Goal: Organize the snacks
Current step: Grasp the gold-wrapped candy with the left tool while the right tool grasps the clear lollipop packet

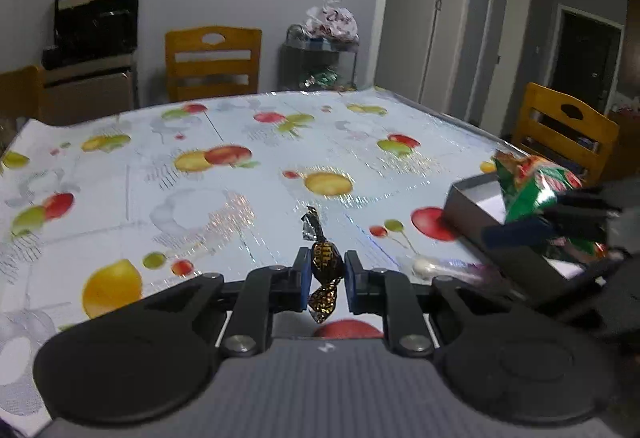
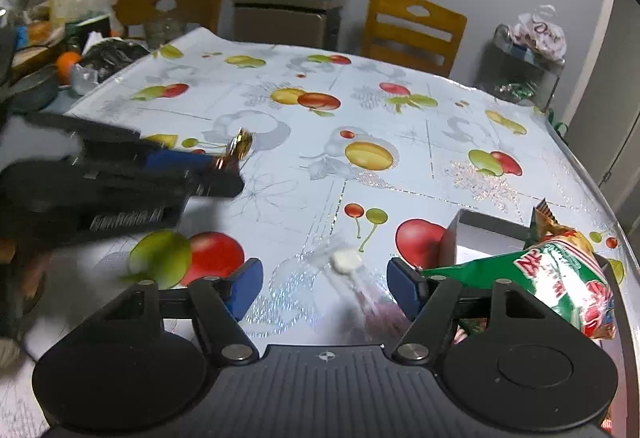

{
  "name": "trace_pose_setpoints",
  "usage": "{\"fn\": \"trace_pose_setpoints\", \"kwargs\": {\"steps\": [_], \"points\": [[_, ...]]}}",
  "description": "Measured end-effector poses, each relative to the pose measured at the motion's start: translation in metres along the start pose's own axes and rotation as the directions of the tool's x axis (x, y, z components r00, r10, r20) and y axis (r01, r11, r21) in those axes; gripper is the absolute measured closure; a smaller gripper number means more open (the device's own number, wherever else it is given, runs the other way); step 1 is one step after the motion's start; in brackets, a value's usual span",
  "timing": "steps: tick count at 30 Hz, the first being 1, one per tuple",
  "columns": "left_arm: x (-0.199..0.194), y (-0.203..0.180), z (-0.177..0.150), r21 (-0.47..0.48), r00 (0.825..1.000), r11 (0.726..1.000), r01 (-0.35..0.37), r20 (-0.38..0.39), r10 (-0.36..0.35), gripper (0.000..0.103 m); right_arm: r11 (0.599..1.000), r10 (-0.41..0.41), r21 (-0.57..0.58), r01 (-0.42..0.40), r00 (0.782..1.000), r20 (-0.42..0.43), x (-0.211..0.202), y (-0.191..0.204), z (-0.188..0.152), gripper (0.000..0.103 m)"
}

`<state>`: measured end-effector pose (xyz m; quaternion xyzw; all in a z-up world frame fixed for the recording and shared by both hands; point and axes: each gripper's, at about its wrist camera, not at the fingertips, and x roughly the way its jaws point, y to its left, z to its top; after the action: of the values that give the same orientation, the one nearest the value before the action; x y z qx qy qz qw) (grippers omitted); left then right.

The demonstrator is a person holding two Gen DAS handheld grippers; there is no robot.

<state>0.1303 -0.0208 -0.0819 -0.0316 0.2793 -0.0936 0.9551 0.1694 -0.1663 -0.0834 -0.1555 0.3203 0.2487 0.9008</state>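
My left gripper (image 1: 327, 276) is shut on a brown-and-gold wrapped candy (image 1: 326, 265), held above the fruit-print tablecloth (image 1: 240, 197). In the right wrist view the left gripper (image 2: 224, 167) shows at the left, blurred, with the candy (image 2: 236, 149) at its tip. My right gripper (image 2: 325, 288) is open and empty, low over the table. A green-and-red snack bag (image 2: 560, 278) sticks up out of a grey box (image 2: 476, 234) just right of its right finger. A white candy in clear wrap (image 2: 347, 261) lies on the cloth between its fingers; it also shows in the left wrist view (image 1: 426, 266).
The grey box (image 1: 472, 205) with the green bag (image 1: 532, 189) stands near the table's right edge. Wooden chairs (image 1: 212, 61) stand around the table. Clutter with bags and an orange (image 2: 66, 61) crowds the far left. A rack with a plastic bag (image 1: 320, 49) stands behind the table.
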Motion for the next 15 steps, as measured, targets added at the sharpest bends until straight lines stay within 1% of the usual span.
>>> {"fn": "trace_pose_setpoints", "kwargs": {"steps": [4,6,8,10,11,13,14,15], "points": [[-0.003,0.004,-0.001,-0.002,0.999,0.999,0.035,0.0,-0.035,0.089,0.998,-0.039,-0.041,0.038,0.999,-0.038,0.016,0.004,0.003,0.036],[-0.003,0.008,-0.002,-0.016,0.999,0.999,0.044,-0.005,-0.044,0.089,0.998,-0.049,-0.04,0.046,0.997,-0.064,0.024,0.001,0.002,0.037],[-0.003,0.01,-0.002,-0.029,0.998,0.998,0.055,-0.009,-0.056,0.089,0.999,-0.047,-0.018,0.046,0.995,-0.092,0.031,-0.005,0.0,0.039],[-0.004,0.01,-0.002,-0.028,0.998,0.998,0.059,-0.004,-0.059,0.089,0.999,-0.021,0.032,0.024,0.995,-0.097,0.033,-0.011,-0.002,0.041],[-0.004,0.01,-0.001,-0.025,0.998,0.998,0.06,-0.003,-0.06,0.089,0.998,-0.005,0.06,0.011,0.995,-0.1,0.033,-0.015,-0.003,0.043],[-0.004,0.009,-0.001,-0.021,0.998,0.998,0.061,-0.005,-0.061,0.089,0.996,0.022,0.091,-0.013,0.995,-0.099,0.031,-0.019,-0.005,0.055],[-0.004,0.009,-0.002,-0.02,0.998,0.998,0.062,-0.007,-0.062,0.089,0.996,0.024,0.093,-0.015,0.995,-0.095,0.03,-0.019,-0.005,0.068],[-0.004,0.009,-0.002,-0.02,0.998,0.998,0.063,-0.009,-0.063,0.089,0.996,0.022,0.094,-0.013,0.995,-0.093,0.028,-0.019,-0.006,0.077]]}}
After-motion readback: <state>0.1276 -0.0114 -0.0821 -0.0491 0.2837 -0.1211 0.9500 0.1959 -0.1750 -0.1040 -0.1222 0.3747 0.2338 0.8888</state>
